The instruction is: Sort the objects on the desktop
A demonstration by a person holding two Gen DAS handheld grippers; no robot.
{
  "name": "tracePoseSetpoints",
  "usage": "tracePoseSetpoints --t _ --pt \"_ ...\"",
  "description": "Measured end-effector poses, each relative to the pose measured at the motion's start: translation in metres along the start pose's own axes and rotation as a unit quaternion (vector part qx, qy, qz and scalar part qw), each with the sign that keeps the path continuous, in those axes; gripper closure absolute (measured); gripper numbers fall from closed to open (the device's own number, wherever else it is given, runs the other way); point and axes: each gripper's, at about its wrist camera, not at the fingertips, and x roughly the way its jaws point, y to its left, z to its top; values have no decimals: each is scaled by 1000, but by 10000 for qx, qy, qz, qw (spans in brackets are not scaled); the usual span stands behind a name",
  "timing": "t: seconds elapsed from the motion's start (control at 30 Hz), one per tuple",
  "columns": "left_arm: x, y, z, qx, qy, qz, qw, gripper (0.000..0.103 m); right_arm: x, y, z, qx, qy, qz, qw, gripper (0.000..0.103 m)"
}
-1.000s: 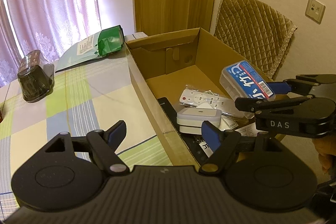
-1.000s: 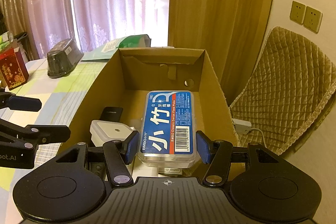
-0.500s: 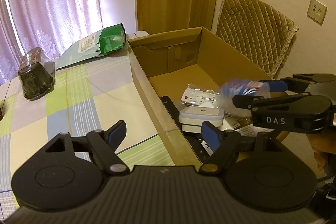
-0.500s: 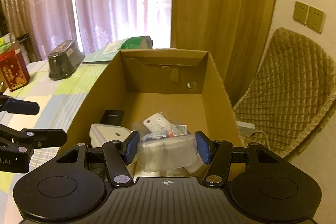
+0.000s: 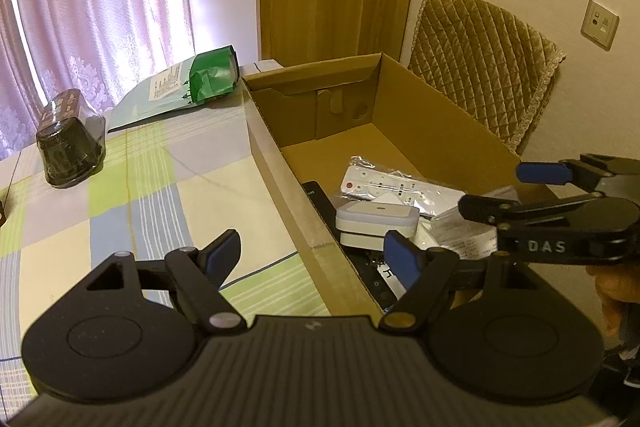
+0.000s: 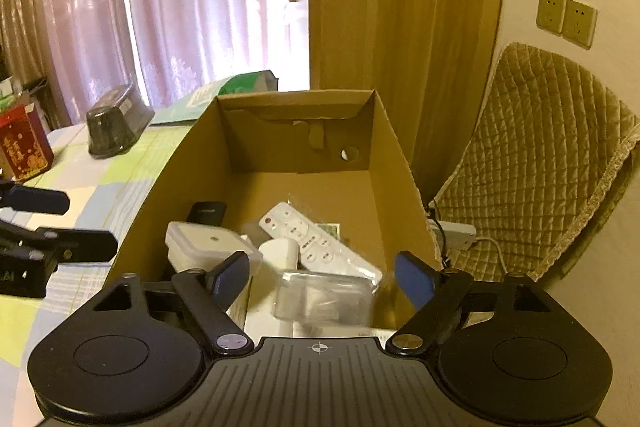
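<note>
My right gripper (image 6: 322, 281) hangs over the near end of the cardboard box (image 6: 384, 163), fingers spread wide and holding nothing; the clear plastic case (image 6: 326, 297) lies in the box just below and between them, beside the white remote (image 6: 316, 237). My left gripper (image 5: 312, 253) is equally wide open and empty over the box's near wall. I judge a drop-off done here; next, pick something remaining on the table, perhaps the dark tub (image 5: 70, 157)
</note>
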Motion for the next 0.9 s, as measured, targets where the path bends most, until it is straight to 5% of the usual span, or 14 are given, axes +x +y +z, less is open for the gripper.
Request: tracePoseSetpoints --t 0.6,0.9 --pt "-28 -8 -12 -181 -6 -59 9998 26 -45 -2 -20 131 85 -35 9999 20" --pt "-48 -11 -19 -456 -3 -86 9989 13 -68 -2 -22 211 136 -1 9997 20"
